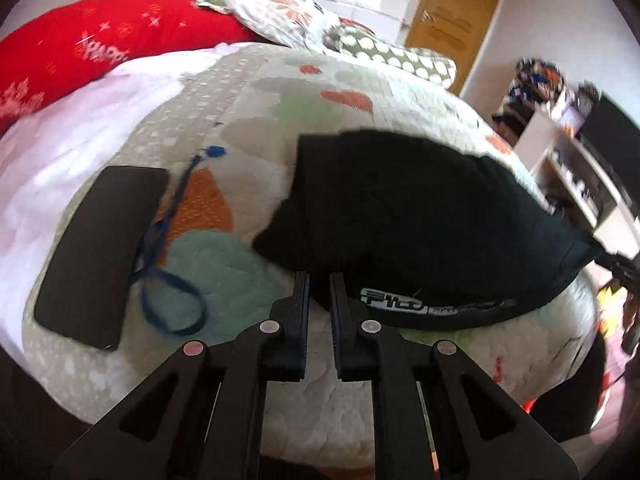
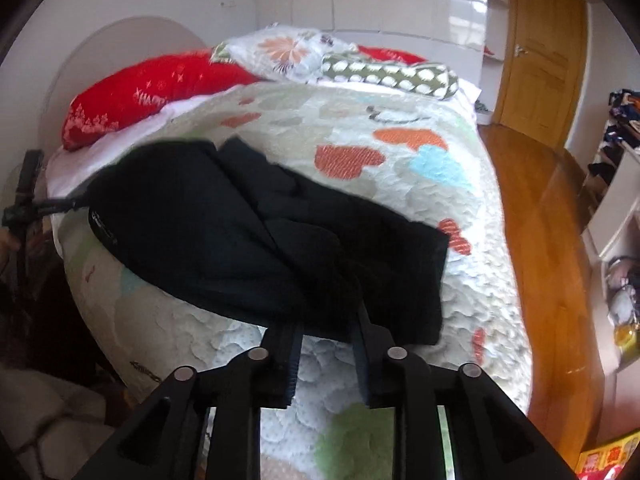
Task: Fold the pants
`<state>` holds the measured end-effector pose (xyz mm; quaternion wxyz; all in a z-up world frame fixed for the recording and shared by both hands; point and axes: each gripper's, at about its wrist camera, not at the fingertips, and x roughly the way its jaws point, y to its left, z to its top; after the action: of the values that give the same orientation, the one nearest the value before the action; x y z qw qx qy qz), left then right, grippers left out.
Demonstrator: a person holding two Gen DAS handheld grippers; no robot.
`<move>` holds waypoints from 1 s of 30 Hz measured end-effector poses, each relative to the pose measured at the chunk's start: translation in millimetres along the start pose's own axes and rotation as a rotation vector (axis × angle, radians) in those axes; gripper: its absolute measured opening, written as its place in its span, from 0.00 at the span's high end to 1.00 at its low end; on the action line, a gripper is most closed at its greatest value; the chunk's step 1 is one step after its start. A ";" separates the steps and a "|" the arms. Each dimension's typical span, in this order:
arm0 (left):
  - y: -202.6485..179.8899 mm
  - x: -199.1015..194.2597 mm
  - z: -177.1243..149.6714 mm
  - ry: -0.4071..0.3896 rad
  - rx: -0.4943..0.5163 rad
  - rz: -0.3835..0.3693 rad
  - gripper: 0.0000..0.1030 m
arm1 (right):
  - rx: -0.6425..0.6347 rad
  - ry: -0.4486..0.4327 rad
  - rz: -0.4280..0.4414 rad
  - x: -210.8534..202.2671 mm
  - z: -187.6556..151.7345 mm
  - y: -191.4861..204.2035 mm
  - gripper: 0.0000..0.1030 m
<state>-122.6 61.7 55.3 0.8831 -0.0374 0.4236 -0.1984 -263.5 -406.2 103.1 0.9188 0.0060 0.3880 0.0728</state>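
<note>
Here both grippers grip the black pants (image 1: 400,208) on the bed (image 1: 224,360), left gripper (image 1: 319,280) clamped on the waistband, right gripper (image 2: 324,320) seemingly pinching bunched cloth.

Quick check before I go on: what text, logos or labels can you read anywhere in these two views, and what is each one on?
"HAPPY", partly blurred: white print on the red pillow.
Silver logo on the waistband of the black pants: too blurred to read.
Red and yellow package on the floor: characters too small to read.
No other text.
</note>
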 end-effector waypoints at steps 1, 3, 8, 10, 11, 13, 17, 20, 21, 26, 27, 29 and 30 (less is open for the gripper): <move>3.6 -5.7 2.2 -0.015 -0.023 -0.004 0.82 | 0.022 -0.030 0.011 -6.7 5.9 -1.6 0.74; 11.4 -17.1 9.0 -0.047 -0.072 0.010 0.64 | 0.037 -0.078 0.011 -12.7 18.7 1.1 0.51; 5.9 -20.5 26.8 -0.075 -0.080 0.054 0.48 | -0.067 -0.085 0.072 -5.1 63.2 33.7 0.40; 0.0 -13.9 29.9 -0.059 -0.058 0.055 0.44 | -0.171 -0.054 -0.002 -6.9 72.7 48.3 0.40; -5.3 -8.1 31.0 -0.049 -0.033 0.055 0.38 | -0.196 -0.066 -0.010 -8.0 77.3 50.3 0.40; -14.7 5.4 30.7 -0.026 0.011 0.073 0.35 | -0.151 -0.107 0.019 1.6 93.4 51.6 0.38; -25.6 33.6 34.1 0.010 0.024 0.111 0.35 | -0.063 -0.057 0.094 66.9 119.4 67.1 0.36; -30.1 48.7 36.0 0.027 0.038 0.115 0.35 | -0.048 -0.002 0.087 123.3 141.0 76.3 0.36; -30.7 53.1 36.4 0.027 0.037 0.115 0.35 | -0.026 0.011 0.086 138.3 146.2 76.2 0.37; -32.6 58.9 35.3 0.031 0.040 0.072 0.63 | 0.021 0.145 0.223 204.0 154.4 87.0 0.94; -32.0 54.9 33.8 0.025 0.041 0.068 0.65 | -0.009 0.159 0.240 205.3 153.6 93.2 0.97; -30.7 41.6 30.8 0.007 0.041 0.056 0.73 | -0.051 0.146 0.252 195.6 152.6 98.8 0.98; -31.4 35.0 29.2 -0.004 0.042 0.053 0.73 | -0.042 0.113 0.253 186.5 157.2 95.8 0.98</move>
<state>-90.6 16.5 55.6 0.8896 -0.0082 0.4182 -0.1836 -35.2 -278.4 86.7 0.8788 0.0316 0.4338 0.1964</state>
